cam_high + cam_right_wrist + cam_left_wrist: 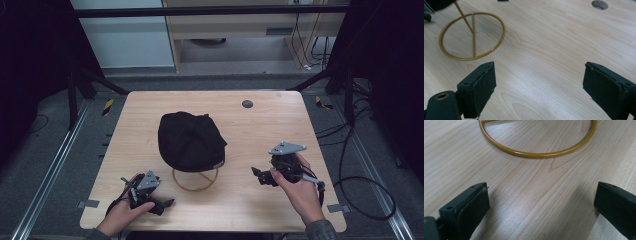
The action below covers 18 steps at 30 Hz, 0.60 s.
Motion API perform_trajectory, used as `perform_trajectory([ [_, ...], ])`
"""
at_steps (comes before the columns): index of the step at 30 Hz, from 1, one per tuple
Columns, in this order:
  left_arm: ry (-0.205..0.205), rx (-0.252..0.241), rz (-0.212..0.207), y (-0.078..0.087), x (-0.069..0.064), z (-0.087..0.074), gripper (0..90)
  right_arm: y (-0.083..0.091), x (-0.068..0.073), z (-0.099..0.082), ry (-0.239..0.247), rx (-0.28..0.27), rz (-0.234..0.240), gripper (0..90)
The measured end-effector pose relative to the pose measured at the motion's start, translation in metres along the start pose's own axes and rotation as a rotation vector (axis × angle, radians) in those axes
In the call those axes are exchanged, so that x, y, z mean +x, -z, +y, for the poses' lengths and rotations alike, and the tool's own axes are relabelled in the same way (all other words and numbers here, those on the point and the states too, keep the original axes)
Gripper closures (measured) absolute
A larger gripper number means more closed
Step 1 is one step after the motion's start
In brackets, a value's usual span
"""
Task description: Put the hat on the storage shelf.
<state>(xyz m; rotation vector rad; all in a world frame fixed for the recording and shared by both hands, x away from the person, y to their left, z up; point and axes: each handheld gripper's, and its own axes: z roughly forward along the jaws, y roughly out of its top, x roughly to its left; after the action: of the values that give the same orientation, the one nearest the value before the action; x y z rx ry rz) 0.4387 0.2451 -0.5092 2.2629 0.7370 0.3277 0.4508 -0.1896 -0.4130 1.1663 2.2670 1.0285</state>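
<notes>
A black cap [191, 141] sits on top of a gold wire stand whose round base ring [195, 181] rests on the wooden table [250, 125]. My left gripper [162, 206] lies low at the front left, held by a hand, its jaws wide apart and pointing toward the ring [537, 153]. My right gripper [256, 175] is at the front right in the other hand, open too, with nothing between its jaws. From the right gripper view the ring [471, 35] and its slanted stem lie ahead to the left.
A small round grey hole cover [247, 104] sits near the table's far edge, also seen as a grey disc [599, 4]. Cables trail on the floor to the right. Bare wood stretches between both grippers along the front.
</notes>
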Motion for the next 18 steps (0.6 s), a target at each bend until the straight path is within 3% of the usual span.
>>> perform_trajectory([
  [7,0.0,0.0,0.0,0.0,0.0,0.0,0.0,-0.022,0.005,-0.021,-0.011,0.037,0.004,11.6],
  [18,0.0,0.0,0.0,0.0,0.0,0.0,0.0,-0.043,0.011,-0.037,-0.032,0.068,0.024,11.6],
])
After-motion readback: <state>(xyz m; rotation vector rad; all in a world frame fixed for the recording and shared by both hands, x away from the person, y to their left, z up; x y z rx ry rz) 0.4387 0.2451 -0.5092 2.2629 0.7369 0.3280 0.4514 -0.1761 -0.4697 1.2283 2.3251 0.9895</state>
